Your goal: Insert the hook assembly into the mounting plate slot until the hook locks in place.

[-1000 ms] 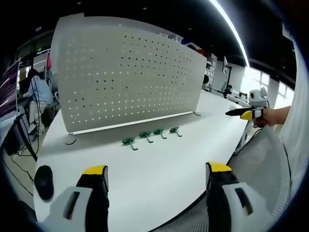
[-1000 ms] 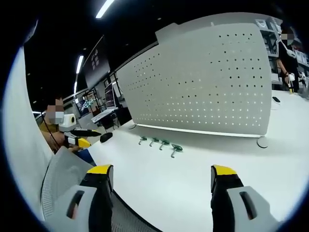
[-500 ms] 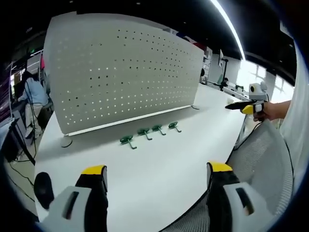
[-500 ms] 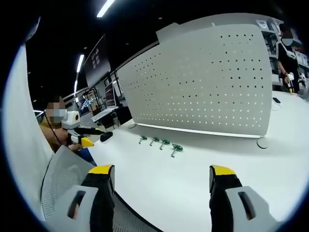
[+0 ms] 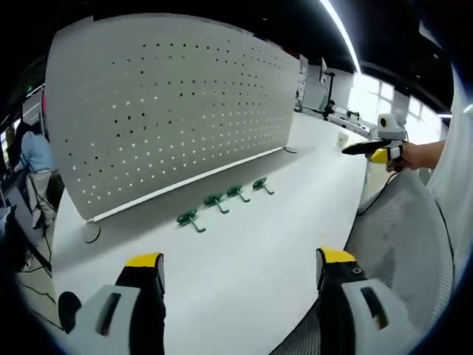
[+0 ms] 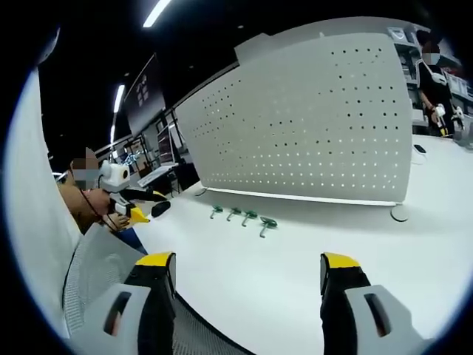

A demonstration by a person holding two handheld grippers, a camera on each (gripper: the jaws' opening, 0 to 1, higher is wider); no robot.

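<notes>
1. A white table (image 5: pixel 244 251) is seen in a dim office lit by ceiling strip lights, with a person at a desk far off.
2. A white pegboard panel (image 5: pixel 162 103) stands upright on the table; a mesh chair back (image 5: pixel 399 244) lies at the table edge.
3. Four green hooks (image 5: pixel 222 203) lie in a row just before the panel, well ahead of the left gripper (image 5: pixel 236 277) and right gripper (image 6: pixel 240 277); both sets of jaws are spread apart and empty.

left gripper (image 5: pixel 238 296) | right gripper (image 6: pixel 244 296) | jaws black, yellow-tipped, grey bases
</notes>
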